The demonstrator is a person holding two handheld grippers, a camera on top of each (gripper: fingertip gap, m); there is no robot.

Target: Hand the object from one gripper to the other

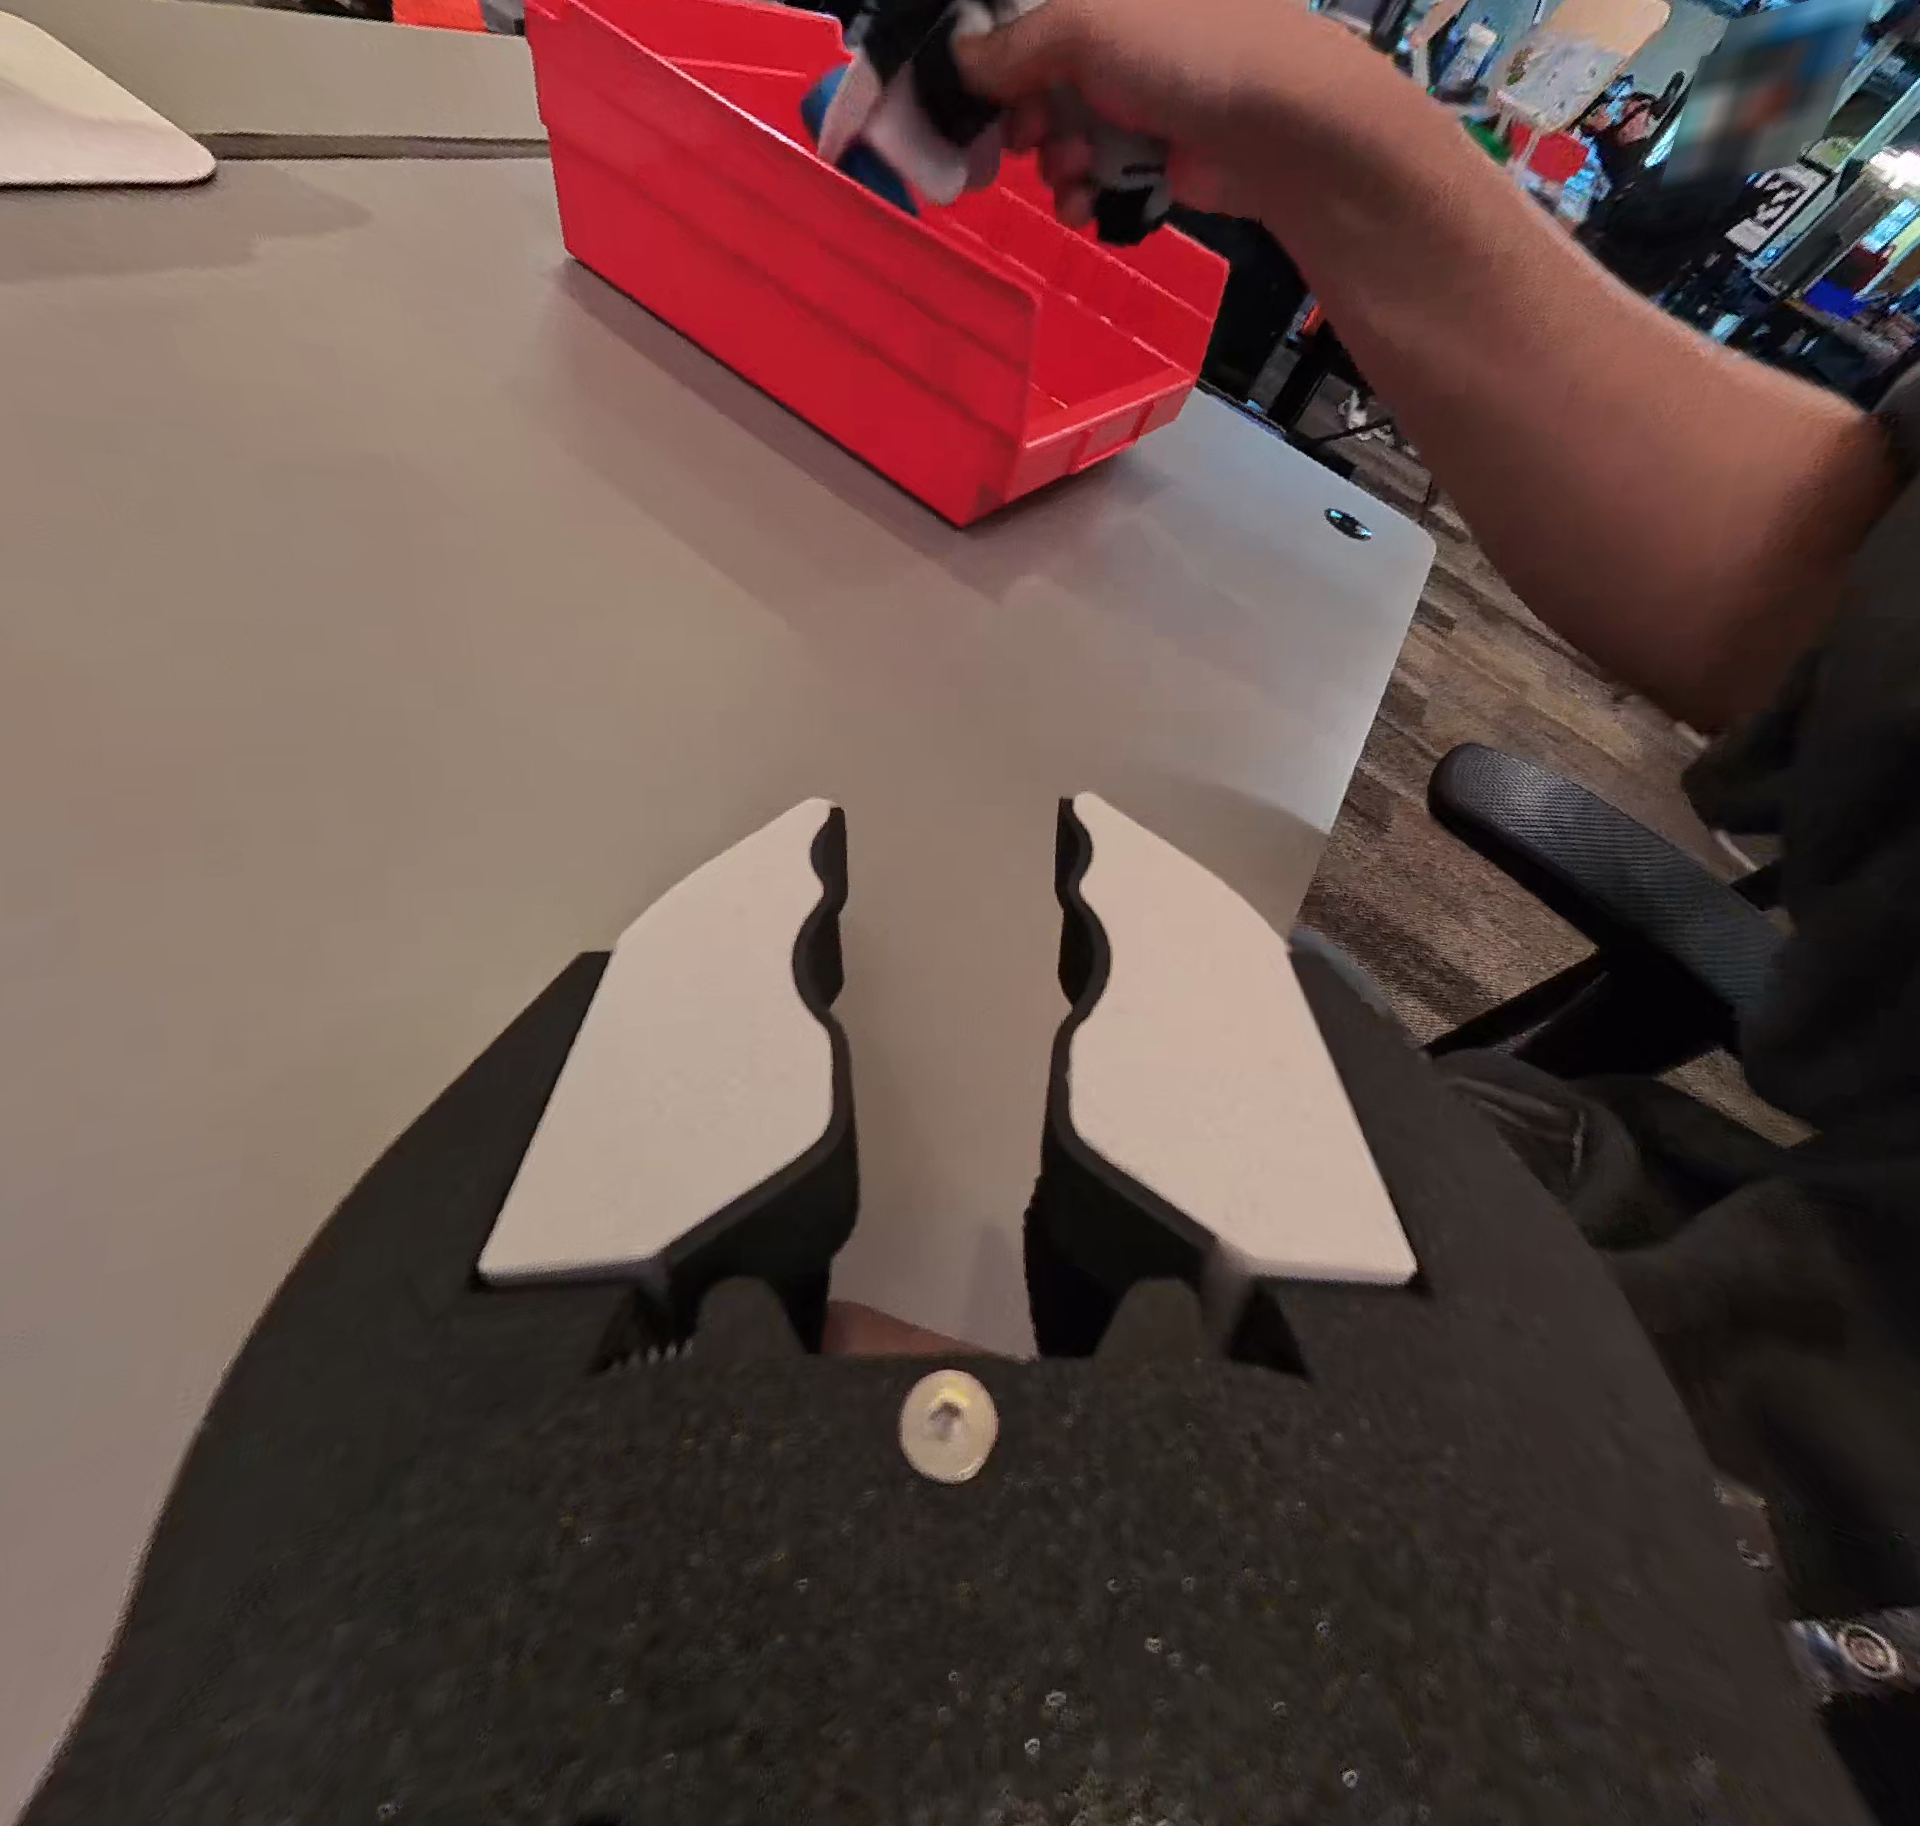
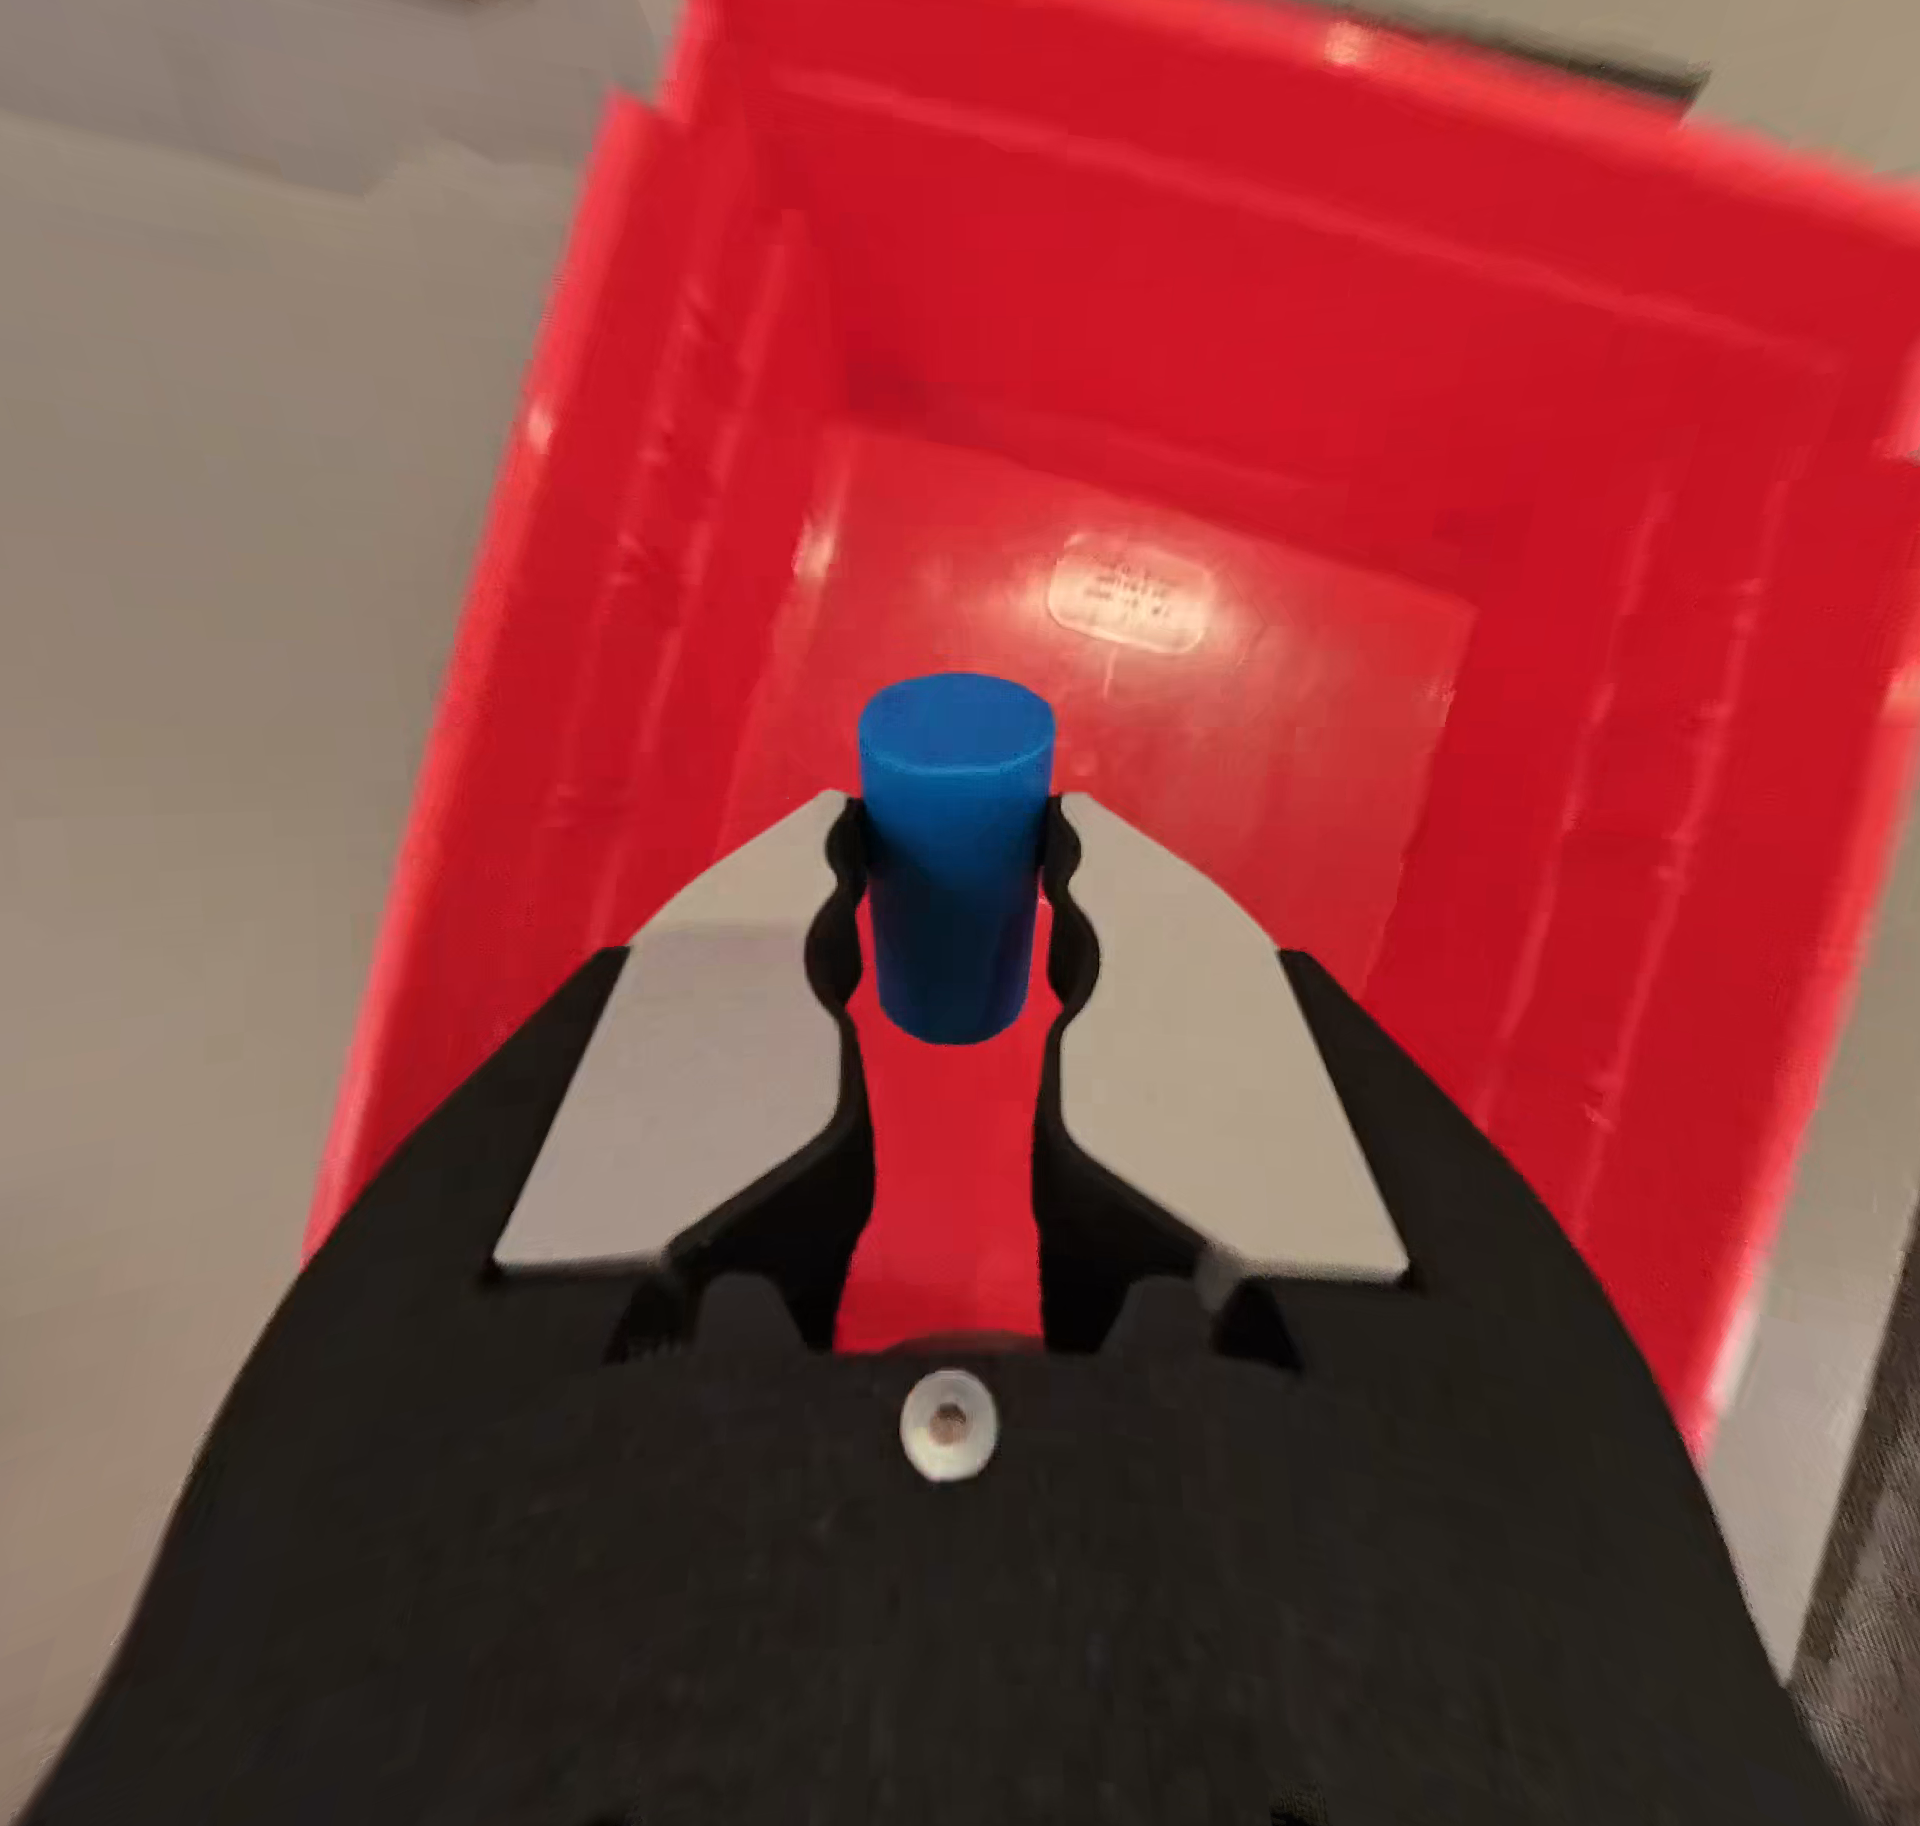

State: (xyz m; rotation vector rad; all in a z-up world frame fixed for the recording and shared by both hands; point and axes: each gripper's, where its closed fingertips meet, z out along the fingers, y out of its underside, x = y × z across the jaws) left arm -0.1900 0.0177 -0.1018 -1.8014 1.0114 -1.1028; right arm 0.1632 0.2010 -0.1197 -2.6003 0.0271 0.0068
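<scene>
**Q:** What have you got in the jaws right now?

**Me:** My right gripper [image 2: 954, 820] is closed on a blue cylinder [image 2: 954, 862], jaws pinching its sides near the tips, one flat end poking out past them. It's sitting over the inside of the red bin [image 2: 1299, 342], off the floor of it as far as I can tell; that view is a bit blurry. My left gripper [image 1: 951, 820] has its jaws parted with nothing between them, hovering over the bench [image 1: 364, 529], well apart from the bin. From there I can see the hand [image 1: 1164, 83] holding the right gripper at the bin, with a bit of blue peeking out.

**Q:** How's that cylinder going to handle in the swap?

**Me:** My guess: light, stiff, smooth plastic, so kinda slippery and happy to roll or twist in a side pinch. I'd have the left take the exposed end, across the round sides, clear of the right's tips. Only a short stub sticks out though, so not much room.
</scene>
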